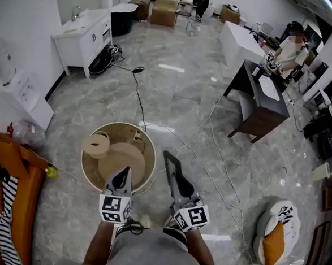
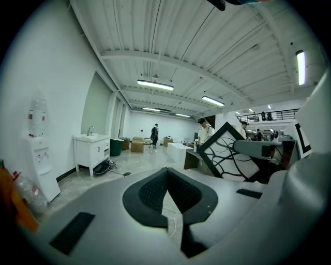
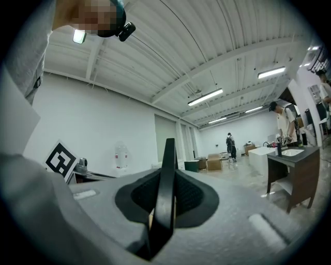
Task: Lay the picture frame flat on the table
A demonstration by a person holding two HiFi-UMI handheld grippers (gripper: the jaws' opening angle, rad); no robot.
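A black picture frame [image 1: 171, 168] is clamped upright in my right gripper [image 1: 179, 184], which is shut on its edge. In the right gripper view the frame [image 3: 166, 176] shows edge-on as a dark strip between the pads. From the left gripper view its face [image 2: 232, 151] carries a black-and-white branching pattern, tilted like a diamond. My left gripper [image 1: 121, 176] hangs over the near rim of a round wooden table [image 1: 149, 150], with its jaws together and nothing in them [image 2: 166, 192]. A roll of tape [image 1: 96, 145] and a round disc lie on the table.
An orange seat with striped cloth [image 1: 5, 203] stands at the left. Cables [image 1: 210, 155] run across the marble floor. A dark desk [image 1: 259, 101] stands at the right back, a white cabinet [image 1: 82, 35] at the left back, and a white-and-orange bag [image 1: 275, 230] lies at the lower right.
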